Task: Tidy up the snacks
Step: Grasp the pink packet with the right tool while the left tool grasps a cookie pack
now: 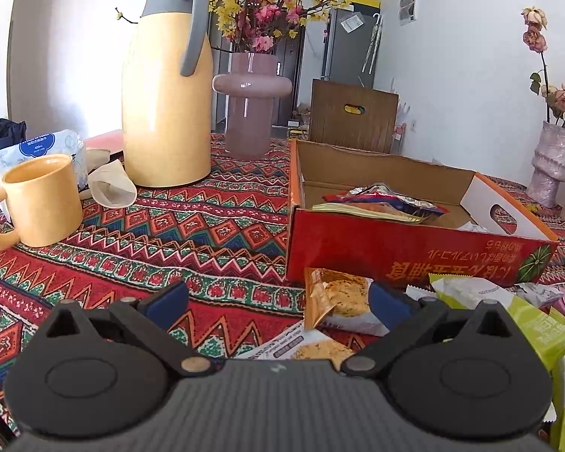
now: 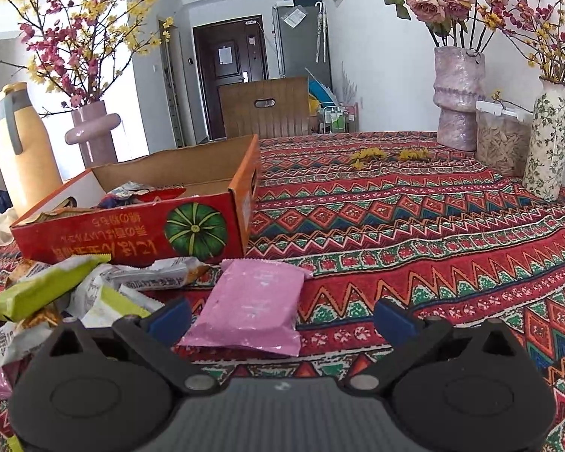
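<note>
Pink snack packet (image 2: 250,307) flat between spread right gripper (image 2: 282,314) fingers, left gripper (image 1: 278,301) open beside cracker packet (image 1: 339,301).

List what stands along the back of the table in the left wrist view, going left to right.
Yellow mug → yellow thermos jug → pink glass vase → red cardboard box → textured pink vase.
</note>
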The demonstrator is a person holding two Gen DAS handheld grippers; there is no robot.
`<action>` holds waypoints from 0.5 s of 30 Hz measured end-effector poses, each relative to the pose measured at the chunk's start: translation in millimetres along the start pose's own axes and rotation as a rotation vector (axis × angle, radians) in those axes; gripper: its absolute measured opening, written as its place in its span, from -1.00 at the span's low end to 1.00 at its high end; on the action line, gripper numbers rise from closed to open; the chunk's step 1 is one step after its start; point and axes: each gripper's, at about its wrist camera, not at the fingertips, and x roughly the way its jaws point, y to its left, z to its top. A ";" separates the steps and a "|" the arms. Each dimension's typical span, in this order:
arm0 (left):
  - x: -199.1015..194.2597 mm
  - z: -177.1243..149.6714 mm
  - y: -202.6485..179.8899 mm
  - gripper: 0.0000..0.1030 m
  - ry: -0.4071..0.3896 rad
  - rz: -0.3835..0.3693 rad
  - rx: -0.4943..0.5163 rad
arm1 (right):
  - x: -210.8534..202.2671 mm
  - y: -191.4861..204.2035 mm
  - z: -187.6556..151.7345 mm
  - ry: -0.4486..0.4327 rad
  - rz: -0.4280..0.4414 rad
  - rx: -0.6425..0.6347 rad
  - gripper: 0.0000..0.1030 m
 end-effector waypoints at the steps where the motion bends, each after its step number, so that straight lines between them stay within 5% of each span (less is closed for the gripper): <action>1: 0.1 0.0 0.3 1.00 0.000 -0.003 -0.002 | -1.2 -0.1 0.0 0.000 -0.005 -0.005 1.00; 15: -0.1 -0.1 0.9 1.00 0.003 -0.006 -0.009 | 14.1 6.8 12.9 0.040 -0.023 -0.075 1.00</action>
